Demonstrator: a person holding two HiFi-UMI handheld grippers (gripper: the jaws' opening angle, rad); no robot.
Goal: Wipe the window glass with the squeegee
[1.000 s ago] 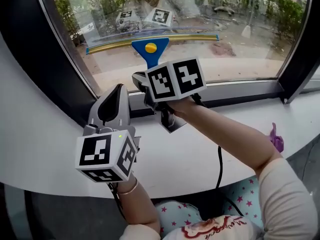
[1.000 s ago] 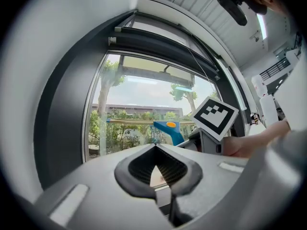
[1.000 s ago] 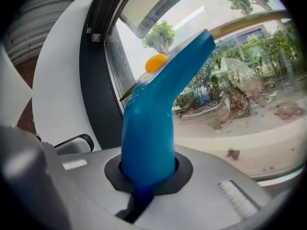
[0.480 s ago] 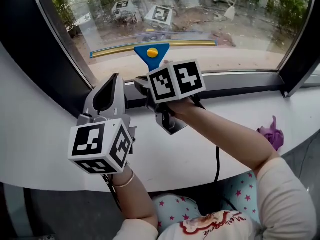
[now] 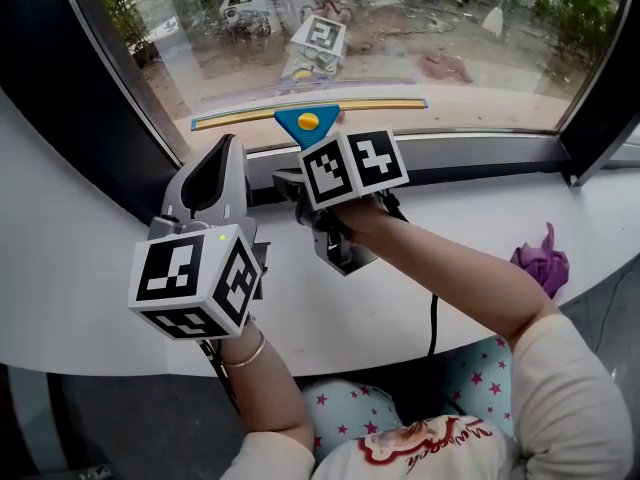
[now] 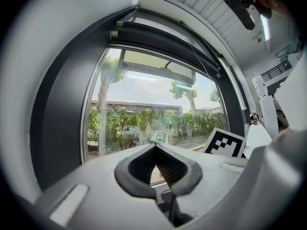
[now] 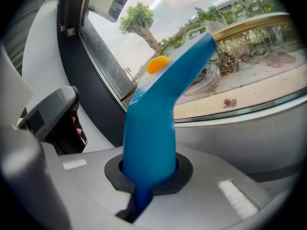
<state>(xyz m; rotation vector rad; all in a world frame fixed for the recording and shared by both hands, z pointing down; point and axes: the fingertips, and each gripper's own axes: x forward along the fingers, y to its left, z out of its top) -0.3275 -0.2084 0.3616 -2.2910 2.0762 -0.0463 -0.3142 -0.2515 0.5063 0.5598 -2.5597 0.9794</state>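
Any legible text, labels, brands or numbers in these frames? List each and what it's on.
Nothing legible.
Red script on the shirt: too small and blurred to read.
Cubes on the left gripper and right gripper: square marker patterns only, no words.
Squeegee: no label shows.

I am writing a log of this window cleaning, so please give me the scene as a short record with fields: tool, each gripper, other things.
tool: squeegee, blue handle, yellow blade roughly level, low on the window glass, just above the bottom frame
right side: right gripper shut on the squeegee's handle
left side: left gripper shut, nothing between its jaws, above the white sill, left of the squeegee
other: purple cloth on the sill, far right
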